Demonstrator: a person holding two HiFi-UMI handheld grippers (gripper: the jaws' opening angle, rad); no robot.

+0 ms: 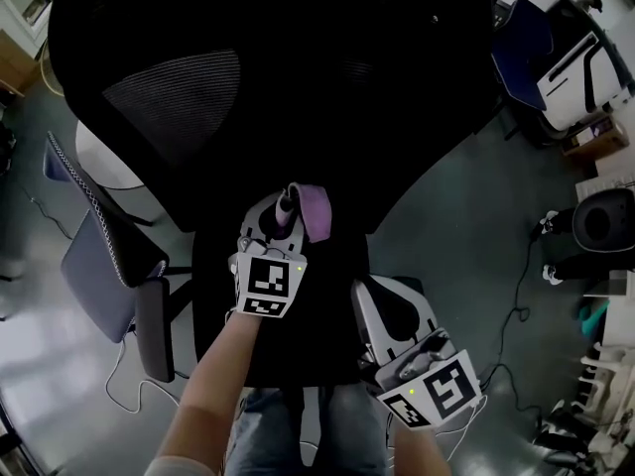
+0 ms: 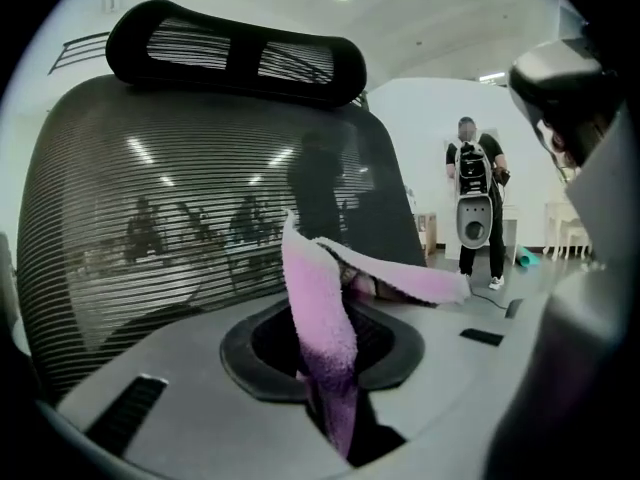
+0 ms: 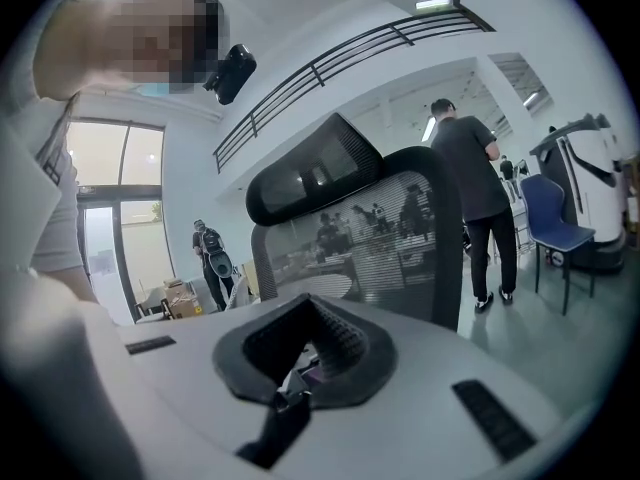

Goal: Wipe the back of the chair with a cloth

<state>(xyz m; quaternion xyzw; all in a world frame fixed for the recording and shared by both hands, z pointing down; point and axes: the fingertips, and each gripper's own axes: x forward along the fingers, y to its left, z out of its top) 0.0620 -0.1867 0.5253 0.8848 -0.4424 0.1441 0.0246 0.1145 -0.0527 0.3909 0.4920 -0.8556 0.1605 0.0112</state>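
Left gripper (image 1: 289, 209): jaws clamped on pink cloth (image 2: 322, 320); the cloth rises from them, with the chair back (image 2: 150, 218) just ahead. Right gripper (image 3: 297, 376): jaws together, empty, chair back ahead.

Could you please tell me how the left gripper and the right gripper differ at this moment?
The left gripper is shut on the pink cloth; the right gripper is shut on nothing. The left gripper reaches further toward the chair back; the right gripper hangs back. Both carry marker cubes.
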